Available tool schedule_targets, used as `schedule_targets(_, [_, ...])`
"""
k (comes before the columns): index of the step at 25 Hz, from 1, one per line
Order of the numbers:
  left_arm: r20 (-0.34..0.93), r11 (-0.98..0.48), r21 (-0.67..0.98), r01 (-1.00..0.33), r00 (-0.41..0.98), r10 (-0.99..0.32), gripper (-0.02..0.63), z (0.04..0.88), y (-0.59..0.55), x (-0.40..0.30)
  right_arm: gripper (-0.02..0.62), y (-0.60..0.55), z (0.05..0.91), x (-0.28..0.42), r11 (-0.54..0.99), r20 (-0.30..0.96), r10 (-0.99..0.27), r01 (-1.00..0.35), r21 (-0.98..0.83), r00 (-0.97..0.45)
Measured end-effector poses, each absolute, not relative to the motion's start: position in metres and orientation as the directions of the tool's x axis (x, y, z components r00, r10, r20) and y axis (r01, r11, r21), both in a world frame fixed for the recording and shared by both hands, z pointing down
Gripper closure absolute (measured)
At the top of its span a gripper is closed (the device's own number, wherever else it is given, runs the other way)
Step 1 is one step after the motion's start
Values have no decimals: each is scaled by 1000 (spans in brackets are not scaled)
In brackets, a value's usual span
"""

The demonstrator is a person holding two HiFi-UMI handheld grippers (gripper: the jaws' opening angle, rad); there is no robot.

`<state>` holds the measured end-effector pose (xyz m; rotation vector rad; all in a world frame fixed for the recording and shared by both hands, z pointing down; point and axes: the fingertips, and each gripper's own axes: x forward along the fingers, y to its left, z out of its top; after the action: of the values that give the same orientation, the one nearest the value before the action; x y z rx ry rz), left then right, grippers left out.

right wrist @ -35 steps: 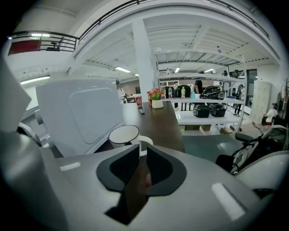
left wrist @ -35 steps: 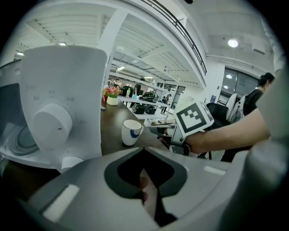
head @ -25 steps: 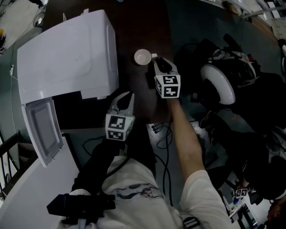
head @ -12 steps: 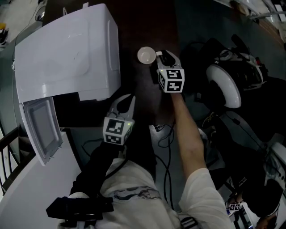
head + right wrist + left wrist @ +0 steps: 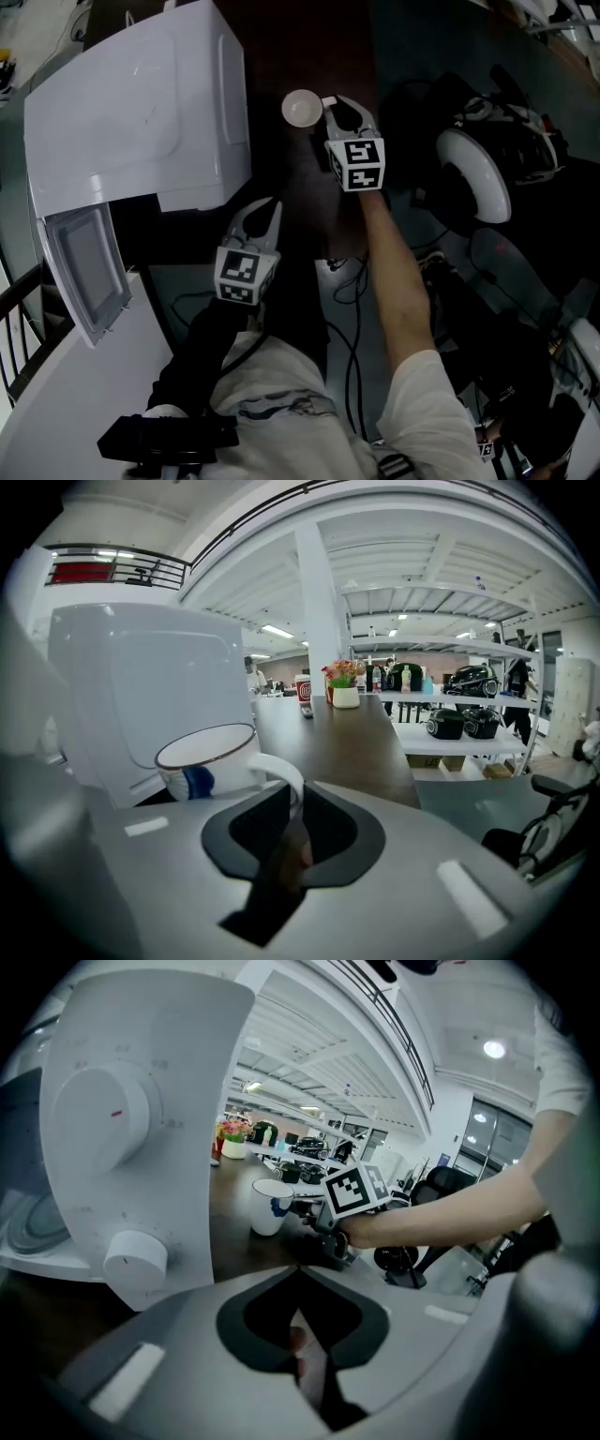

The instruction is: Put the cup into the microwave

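Observation:
A white cup (image 5: pixel 302 108) with a dark rim and a blue mark stands on the dark table (image 5: pixel 309 47), just right of the white microwave (image 5: pixel 141 112). The microwave's door (image 5: pixel 84 267) hangs open at the near left. My right gripper (image 5: pixel 330 105) reaches the cup from the right. In the right gripper view the cup (image 5: pixel 208 758) has its handle (image 5: pixel 281 769) between my jaws, which are closing on it. My left gripper (image 5: pixel 265 204) hovers shut and empty in front of the microwave's control panel (image 5: pixel 122 1147). It looks toward the cup (image 5: pixel 270 1206) and the right gripper (image 5: pixel 300 1211).
A dark office chair with a white ring (image 5: pixel 473 173) stands right of the table. Cables (image 5: pixel 342 272) lie on the floor below the table's edge. A white surface (image 5: pixel 56 412) is at the near left. A flower pot (image 5: pixel 344 691) and a red cup (image 5: pixel 302 688) sit far along the table.
The right gripper has edged up to the cup and its jaws have closed round the handle. The left gripper has stayed put.

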<state>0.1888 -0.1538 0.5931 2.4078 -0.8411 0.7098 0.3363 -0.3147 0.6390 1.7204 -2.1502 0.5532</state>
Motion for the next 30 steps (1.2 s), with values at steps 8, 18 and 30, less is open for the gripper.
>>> schedule_targets(8, [608,-695,271,-666,678,-413,606,593,-153,186,560,-306,643,338,111,467,-857,-963,-246,-218])
schedule_targets(18, [603,-695,272,-666,681,-416,606,592,-149,182,560,-291,642,332,79,495,-841,-954,-288,-219])
schedule_targets(30, [570,-700,266,-663,694,-441,606,581,-140,175,560,-258,612,331,11,465,-870,-949,-315,-165])
